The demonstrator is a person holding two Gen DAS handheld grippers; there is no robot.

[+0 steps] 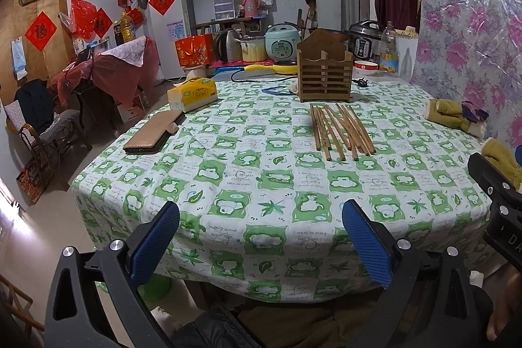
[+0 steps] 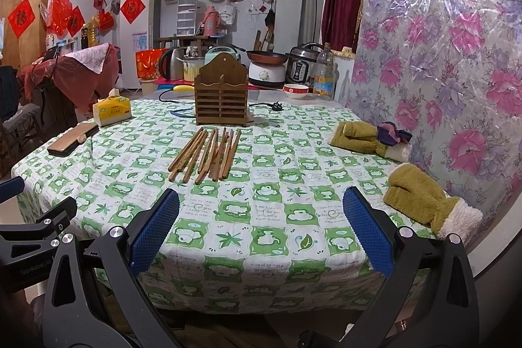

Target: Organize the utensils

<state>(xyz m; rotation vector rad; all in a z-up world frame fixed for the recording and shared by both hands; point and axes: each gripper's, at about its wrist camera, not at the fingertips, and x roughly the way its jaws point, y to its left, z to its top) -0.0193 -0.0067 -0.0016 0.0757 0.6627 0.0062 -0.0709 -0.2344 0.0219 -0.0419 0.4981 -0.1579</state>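
Several wooden chopsticks (image 1: pixel 341 131) lie side by side on the green-and-white checked tablecloth (image 1: pixel 248 185), in front of a slatted wooden utensil holder (image 1: pixel 324 74) that stands upright at the table's far side. They also show in the right wrist view: chopsticks (image 2: pixel 208 154), holder (image 2: pixel 221 98). My left gripper (image 1: pixel 261 234) is open and empty at the table's near edge, well short of the chopsticks. My right gripper (image 2: pixel 261 227) is open and empty, also at the near edge.
A phone in a tan case (image 1: pixel 153 132) and a yellow tissue pack (image 1: pixel 192 93) lie at the left. Olive mittens (image 2: pixel 421 201) and a folded pair (image 2: pixel 368 137) lie at the right by the flowered wall. A power cable and plug (image 2: pixel 274 106), a bowl (image 2: pixel 295 91) and cookers sit behind the holder.
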